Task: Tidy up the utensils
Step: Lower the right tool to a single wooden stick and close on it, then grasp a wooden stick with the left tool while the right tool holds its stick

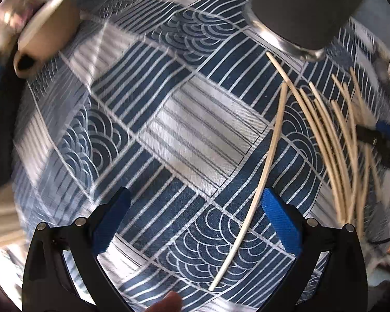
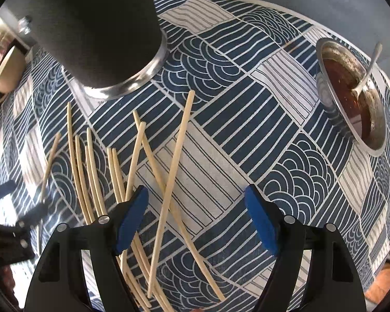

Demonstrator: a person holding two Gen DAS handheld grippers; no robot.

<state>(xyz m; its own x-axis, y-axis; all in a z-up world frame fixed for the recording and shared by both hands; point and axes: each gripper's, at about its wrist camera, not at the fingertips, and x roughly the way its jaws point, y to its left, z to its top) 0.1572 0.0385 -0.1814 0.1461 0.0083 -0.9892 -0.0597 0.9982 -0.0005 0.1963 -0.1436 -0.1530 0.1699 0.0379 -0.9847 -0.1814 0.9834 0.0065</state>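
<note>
A single pale wooden chopstick (image 1: 267, 156) lies on the blue-and-white patterned cloth (image 1: 195, 119), running between the jaws of my left gripper (image 1: 195, 195) close to its right pad. That gripper is open and points down. Several more chopsticks (image 1: 343, 150) lie fanned out to its right. My right gripper (image 2: 196, 189) is open above the cloth, with crossed chopsticks (image 2: 178, 153) lying between its jaws near the left pad, untouched by the pads. Other chopsticks (image 2: 91, 171) lie left of it. A tall black holder with a metal rim (image 2: 96, 26) stands beyond them.
The black holder (image 1: 304, 7) stands at the top right of the left wrist view. A beige cup (image 1: 49, 28) sits at the far left. A metal bowl (image 2: 322, 52) of brown sauce with a spoon (image 2: 369, 67) stands at the right.
</note>
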